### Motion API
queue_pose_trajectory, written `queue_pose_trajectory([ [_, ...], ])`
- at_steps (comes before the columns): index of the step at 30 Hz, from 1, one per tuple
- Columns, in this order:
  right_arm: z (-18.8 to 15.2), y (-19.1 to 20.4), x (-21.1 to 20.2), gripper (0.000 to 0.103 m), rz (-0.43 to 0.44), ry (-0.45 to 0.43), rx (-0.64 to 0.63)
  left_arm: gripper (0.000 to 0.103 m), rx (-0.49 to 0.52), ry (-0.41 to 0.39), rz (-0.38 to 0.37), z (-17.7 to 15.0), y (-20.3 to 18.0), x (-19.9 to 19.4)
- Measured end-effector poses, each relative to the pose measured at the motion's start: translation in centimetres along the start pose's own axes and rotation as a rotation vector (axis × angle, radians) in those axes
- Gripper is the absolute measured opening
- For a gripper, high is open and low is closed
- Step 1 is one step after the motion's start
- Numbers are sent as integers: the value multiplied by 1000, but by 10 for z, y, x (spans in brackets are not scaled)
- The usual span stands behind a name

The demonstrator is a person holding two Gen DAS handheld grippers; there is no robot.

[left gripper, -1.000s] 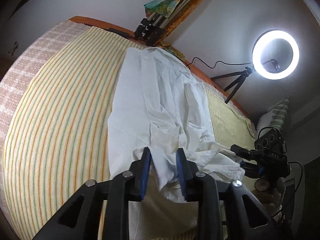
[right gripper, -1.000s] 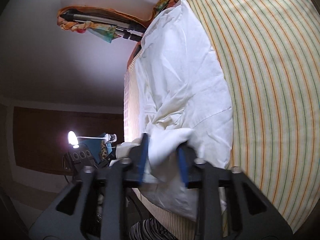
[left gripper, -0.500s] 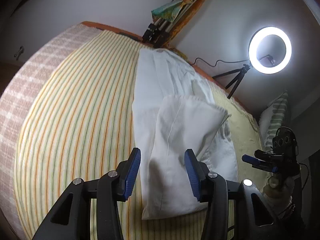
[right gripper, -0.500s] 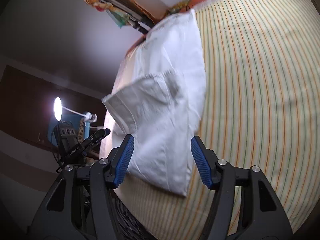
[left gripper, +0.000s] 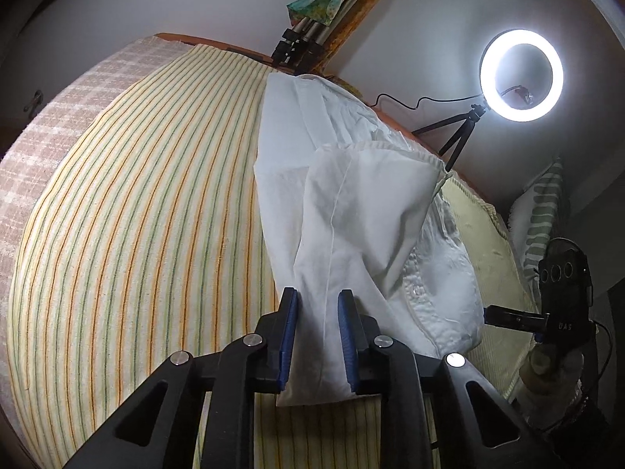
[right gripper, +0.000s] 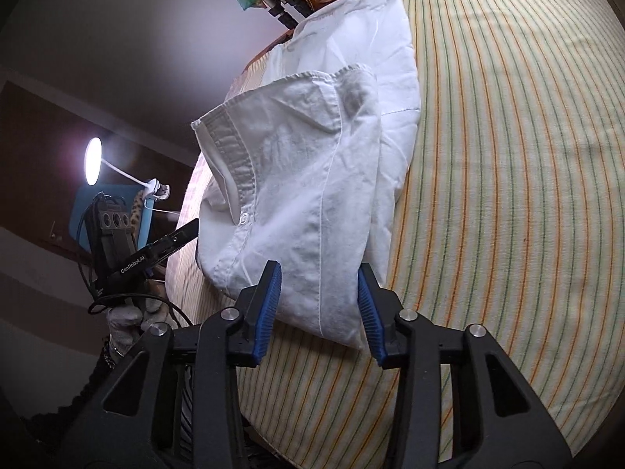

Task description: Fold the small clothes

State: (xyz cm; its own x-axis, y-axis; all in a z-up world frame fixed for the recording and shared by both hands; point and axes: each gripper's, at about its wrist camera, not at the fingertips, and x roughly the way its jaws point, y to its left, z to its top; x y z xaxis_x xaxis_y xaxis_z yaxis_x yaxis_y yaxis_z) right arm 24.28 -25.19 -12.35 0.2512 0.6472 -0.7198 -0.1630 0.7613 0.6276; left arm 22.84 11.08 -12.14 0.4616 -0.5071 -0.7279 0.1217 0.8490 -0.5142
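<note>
A: White shirt point(left gripper: 351, 211) — how far along does the folding look?

B: Partway, I'd judge. It lies on the striped bedsheet point(left gripper: 136, 234), and its near part is doubled back over the rest, so one fold seems made. The layers sit uneven and the button band bulges out on one side of the shirt, so squaring up and at least one more fold look to be left.

A: Where do the grippers stand against the shirt?

B: Both at its near edge. The left gripper point(left gripper: 317, 336) has its blue fingers point(left gripper: 288, 332) closing with the folded edge running between them; they flank the cloth closely, but I can't tell whether they pinch it yet. The right gripper point(right gripper: 318, 308) is closing too, standing wider, the shirt's near corner between its fingers point(right gripper: 268, 305) with no pressing visible.

A: And the cloth itself?

B: Thin woven cotton by the look of it, soft and creased, with stitched seams, a hem and a ribbed-looking placket carrying a pale button point(right gripper: 244, 217). It should drape and slip easily, I'd guess. The sheet beside the shirt is coarser, yellow with orange and green stripes; beyond it a checked pinkish blanket point(left gripper: 47, 125). Past the shirt's far end, a round ring light point(left gripper: 521, 75) glows on a small tripod.
</note>
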Motion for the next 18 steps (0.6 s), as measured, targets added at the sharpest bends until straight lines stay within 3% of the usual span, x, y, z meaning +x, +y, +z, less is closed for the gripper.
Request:
queue_pose_trajectory([
  [3,-1,0,4,43,-21,1,-8,19,6,2,5,1,-1,3],
  [4,-1,3,7,36,-33,1,-14,17,13,2,9,0,-2,4],
  [5,-2,5,9,15,-51,0,-23,4,24,-7,22,-1,-4,3],
  [6,-3,8,9,9,-66,0,-31,0,29,-23,41,-2,-5,-1],
  [10,-9,14,-3,7,-54,-22,-61,0,-44,-79,39,-6,3,-21],
  [14,-11,9,10,8,-89,15,-67,0,-18,-18,76,-15,6,-6],
  [16,-8,9,8,10,-71,7,-64,10,-18,-24,85,-15,7,-7],
  [18,-4,8,2,14,-67,-14,-60,27,-11,-48,95,-12,6,-13],
])
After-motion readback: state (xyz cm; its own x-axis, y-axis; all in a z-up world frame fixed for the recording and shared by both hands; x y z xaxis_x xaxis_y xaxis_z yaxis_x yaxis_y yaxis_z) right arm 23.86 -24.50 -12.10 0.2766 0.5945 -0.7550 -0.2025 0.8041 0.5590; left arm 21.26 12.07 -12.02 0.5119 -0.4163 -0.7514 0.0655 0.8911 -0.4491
